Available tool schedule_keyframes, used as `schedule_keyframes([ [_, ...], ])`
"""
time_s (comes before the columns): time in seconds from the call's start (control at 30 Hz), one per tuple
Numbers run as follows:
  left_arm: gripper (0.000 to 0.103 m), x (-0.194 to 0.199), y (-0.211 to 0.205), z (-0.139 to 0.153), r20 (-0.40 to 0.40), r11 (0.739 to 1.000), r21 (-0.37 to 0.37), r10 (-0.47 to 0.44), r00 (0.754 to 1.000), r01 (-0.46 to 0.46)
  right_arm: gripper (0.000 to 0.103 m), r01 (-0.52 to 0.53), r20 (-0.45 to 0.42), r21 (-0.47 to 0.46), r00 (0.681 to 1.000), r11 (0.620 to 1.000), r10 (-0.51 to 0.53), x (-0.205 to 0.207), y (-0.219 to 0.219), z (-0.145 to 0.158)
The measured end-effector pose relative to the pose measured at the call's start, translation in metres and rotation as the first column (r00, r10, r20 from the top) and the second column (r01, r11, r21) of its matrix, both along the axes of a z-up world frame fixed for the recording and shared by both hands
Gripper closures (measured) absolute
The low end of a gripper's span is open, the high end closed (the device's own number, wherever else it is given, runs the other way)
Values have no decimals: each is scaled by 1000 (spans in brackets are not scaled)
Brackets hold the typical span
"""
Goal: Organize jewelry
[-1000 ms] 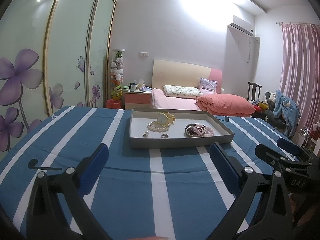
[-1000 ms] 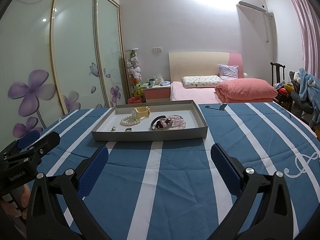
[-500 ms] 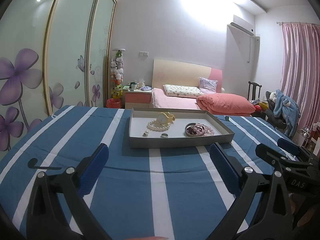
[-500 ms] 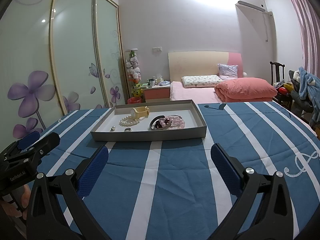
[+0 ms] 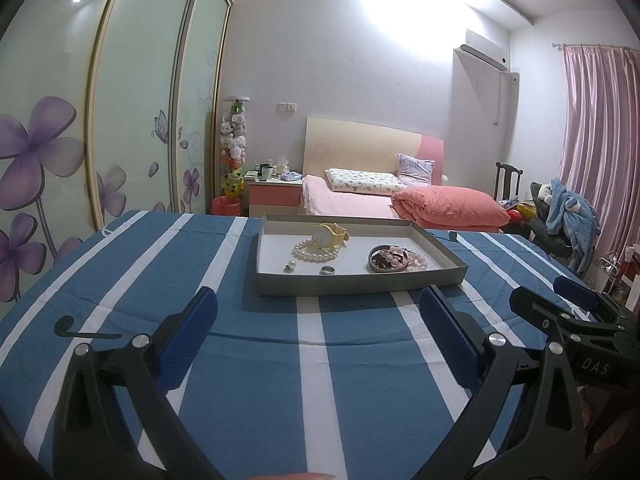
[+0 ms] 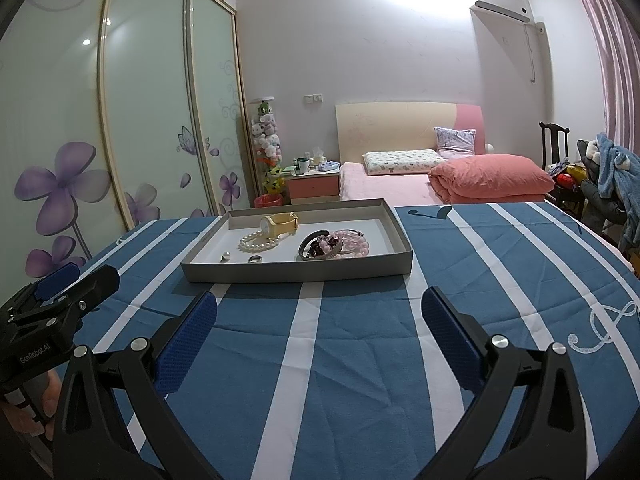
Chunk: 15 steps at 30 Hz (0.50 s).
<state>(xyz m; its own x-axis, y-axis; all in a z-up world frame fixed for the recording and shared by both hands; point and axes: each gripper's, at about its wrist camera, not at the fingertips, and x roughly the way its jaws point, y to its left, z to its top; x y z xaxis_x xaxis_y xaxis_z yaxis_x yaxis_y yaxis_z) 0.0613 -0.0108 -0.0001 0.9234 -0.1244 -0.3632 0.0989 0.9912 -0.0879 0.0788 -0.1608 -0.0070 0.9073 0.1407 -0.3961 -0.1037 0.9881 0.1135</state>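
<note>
A shallow grey tray [image 5: 360, 284] [image 6: 296, 274] sits on the blue and white striped cloth ahead of both grippers. Inside lie a yellow watch [image 5: 330, 235] [image 6: 280, 224], a pearl bracelet [image 5: 314, 254] [image 6: 259, 242], a pearl earring [image 5: 291, 266] [image 6: 225, 257], a silver ring [image 5: 327, 270] [image 6: 255, 258], and a grey bangle with dark red and pink beads [image 5: 390, 259] [image 6: 334, 244]. My left gripper [image 5: 318, 308] is open, short of the tray's near wall, holding nothing. My right gripper [image 6: 319, 308] is open too, just before the tray's right half.
The striped cloth [image 6: 360, 360] covers the whole table. Behind it stand a pink bed [image 5: 400, 200], a bedside cabinet [image 5: 274, 196] and flowered wardrobe doors [image 5: 60, 140]. A chair piled with clothes [image 5: 568, 216] is at the right. A hand [image 6: 24, 412] grips the left tool.
Both views have crept slightly closer to the tray. Both grippers stay open and the jewelry has not moved.
</note>
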Motion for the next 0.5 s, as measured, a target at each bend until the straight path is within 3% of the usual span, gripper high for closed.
schedule_keyframes([
  [0.5, 4, 1, -2, -1, -5, 1000, -3, 6, 1000, -6, 2, -1, 0, 0, 1000, 1000, 1, 0, 0, 0],
])
